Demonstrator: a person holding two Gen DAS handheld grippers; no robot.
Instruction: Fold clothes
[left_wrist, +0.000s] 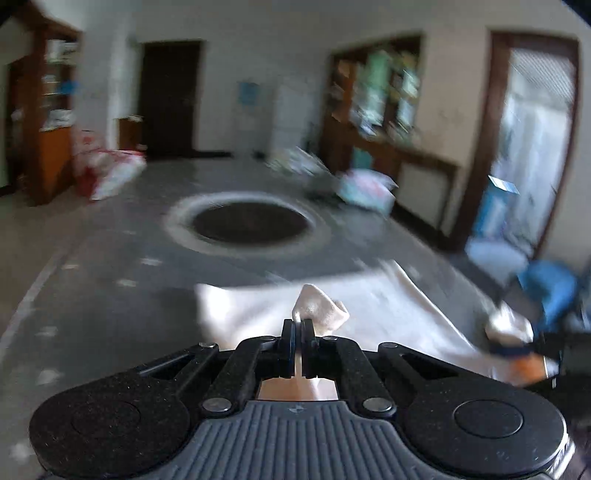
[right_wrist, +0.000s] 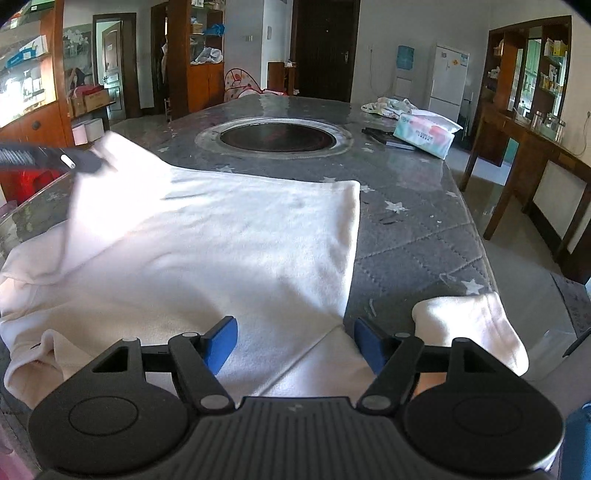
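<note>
A white garment (right_wrist: 229, 236) lies spread on the grey star-patterned table (right_wrist: 413, 221); it also shows in the left wrist view (left_wrist: 388, 306). My left gripper (left_wrist: 297, 326) is shut on a bunched fold of the white garment (left_wrist: 319, 306) and holds it lifted; that view is blurred by motion. The left gripper also shows blurred at the left edge of the right wrist view (right_wrist: 85, 162), on the garment's far left corner. My right gripper (right_wrist: 295, 341) is open, low over the garment's near edge. One sleeve (right_wrist: 469, 325) lies to its right.
A round dark inset (right_wrist: 277, 136) sits in the table's middle. A tissue pack (right_wrist: 424, 134), a dark flat object (right_wrist: 384, 136) and bunched cloth (right_wrist: 388, 105) lie at the far right. A wooden side table (right_wrist: 528, 147) and shelves stand beyond the right edge.
</note>
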